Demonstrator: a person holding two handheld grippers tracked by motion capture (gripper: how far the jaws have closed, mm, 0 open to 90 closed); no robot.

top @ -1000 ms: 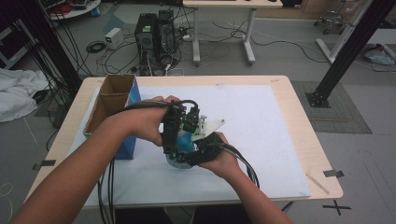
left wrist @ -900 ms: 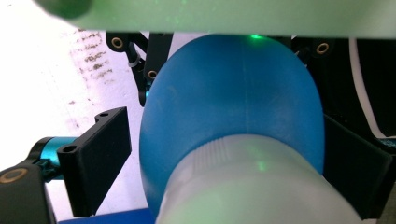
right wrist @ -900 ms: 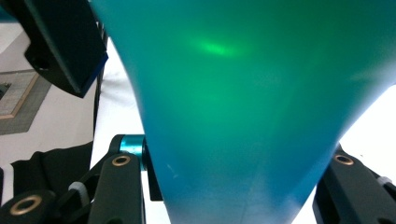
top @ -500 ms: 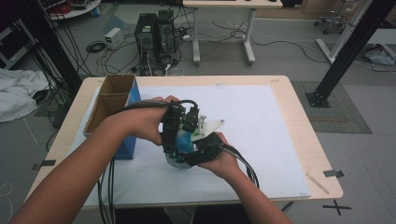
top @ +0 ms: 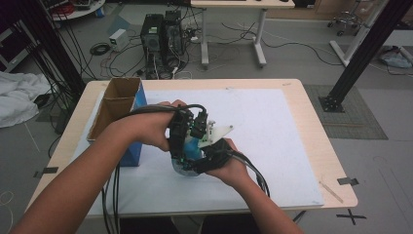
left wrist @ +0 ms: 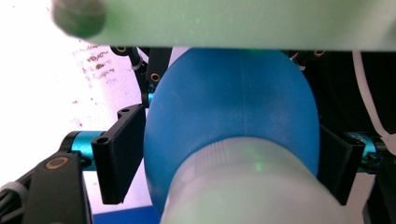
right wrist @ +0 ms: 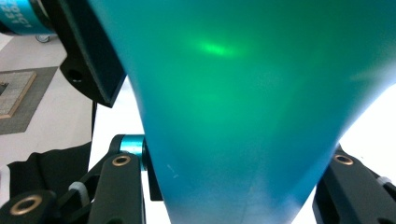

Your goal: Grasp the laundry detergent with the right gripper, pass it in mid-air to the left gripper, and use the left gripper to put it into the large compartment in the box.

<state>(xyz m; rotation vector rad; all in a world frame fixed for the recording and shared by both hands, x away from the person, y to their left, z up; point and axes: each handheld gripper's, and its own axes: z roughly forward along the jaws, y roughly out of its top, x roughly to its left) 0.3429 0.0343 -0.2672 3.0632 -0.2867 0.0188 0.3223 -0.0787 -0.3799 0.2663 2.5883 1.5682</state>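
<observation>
The blue rubber bulb (left wrist: 233, 116) with its pale grey neck (left wrist: 252, 186) is held above the middle of the white sheet (top: 272, 141) on the desk (top: 311, 117), a little to the right of the open cardboard box (top: 114, 105), between the two hands. It looks like a soft and light thing, probably hollow, so it will give way and change shape when it is squeezed; the smooth skin may also be a little slippery. The best place to take it seems to be the widest part of the round body, and the stiffer grey neck for a firmer hold. The left gripper (left wrist: 224, 158) has just been closing, and its black fingers (left wrist: 119, 154) now stand at a middle width with the bulb between them, pressing on its two sides. The right gripper (right wrist: 224, 186) has its fingers (right wrist: 116, 186) closed around the narrower part of the same bulb, which glows teal-green close before its camera, so both grippers hold it together.
</observation>
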